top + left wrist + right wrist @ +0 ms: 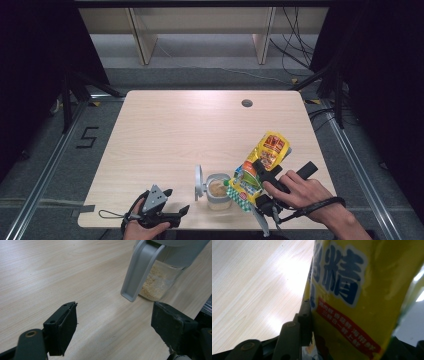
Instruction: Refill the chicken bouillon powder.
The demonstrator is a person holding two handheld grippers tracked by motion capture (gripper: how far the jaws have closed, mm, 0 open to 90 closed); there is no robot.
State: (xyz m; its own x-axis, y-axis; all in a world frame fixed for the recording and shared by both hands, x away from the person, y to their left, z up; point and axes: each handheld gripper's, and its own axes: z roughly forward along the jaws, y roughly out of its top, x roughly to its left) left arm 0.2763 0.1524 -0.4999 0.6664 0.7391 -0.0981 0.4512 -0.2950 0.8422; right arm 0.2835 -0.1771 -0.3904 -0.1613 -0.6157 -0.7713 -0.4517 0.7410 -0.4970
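A small clear jar [218,192] holding beige powder stands near the table's front edge, its grey flip lid [199,181] swung open to the left. My right gripper [263,172] is shut on a yellow seasoning pouch [267,150], tilted with its lower end over the jar's mouth. In the right gripper view the pouch [362,302] sits between the jaws, blue and red lettering facing me. My left gripper [176,201] rests left of the jar, open with nothing in it. The left gripper view shows the jar [160,280] and its lid [140,272] just beyond the open gripper [115,327].
The light wooden table [175,130] has a round cable hole [247,103] near its far edge. Wooden shelving [200,30] and cables lie beyond the table on the floor.
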